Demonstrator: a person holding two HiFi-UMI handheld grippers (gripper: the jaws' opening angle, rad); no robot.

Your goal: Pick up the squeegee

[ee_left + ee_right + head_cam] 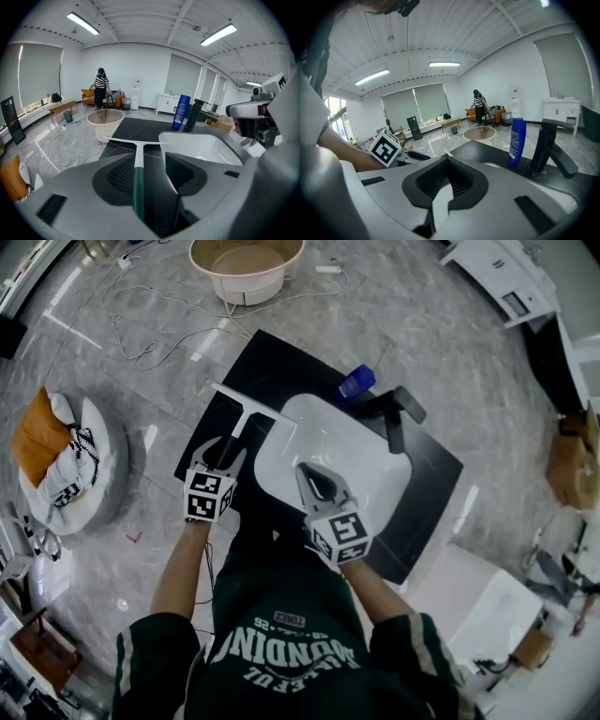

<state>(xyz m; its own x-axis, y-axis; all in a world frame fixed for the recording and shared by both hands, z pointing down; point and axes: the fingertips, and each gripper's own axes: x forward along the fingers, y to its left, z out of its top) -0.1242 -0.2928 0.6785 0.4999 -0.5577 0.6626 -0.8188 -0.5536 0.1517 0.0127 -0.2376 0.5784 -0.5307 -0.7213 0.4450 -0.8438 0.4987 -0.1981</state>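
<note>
The squeegee (pixel 246 418) lies on the black counter (pixel 281 367), its white blade at the far end and its dark green handle (pixel 137 185) pointing back at me. My left gripper (pixel 221 448) is open, one jaw on each side of the handle, which runs close to the left pad (pixel 121 176). In the left gripper view the blade (pixel 133 141) stretches across just beyond the jaws. My right gripper (pixel 306 471) is shut and empty, hovering over the near part of the white sink (pixel 380 474).
A black faucet (pixel 396 414) and a blue bottle (pixel 356 382) stand at the far side of the sink. On the floor beyond the counter are a round beige basin (pixel 246 263) and loose cables (pixel 150 329). A person (pixel 100 89) stands far across the room.
</note>
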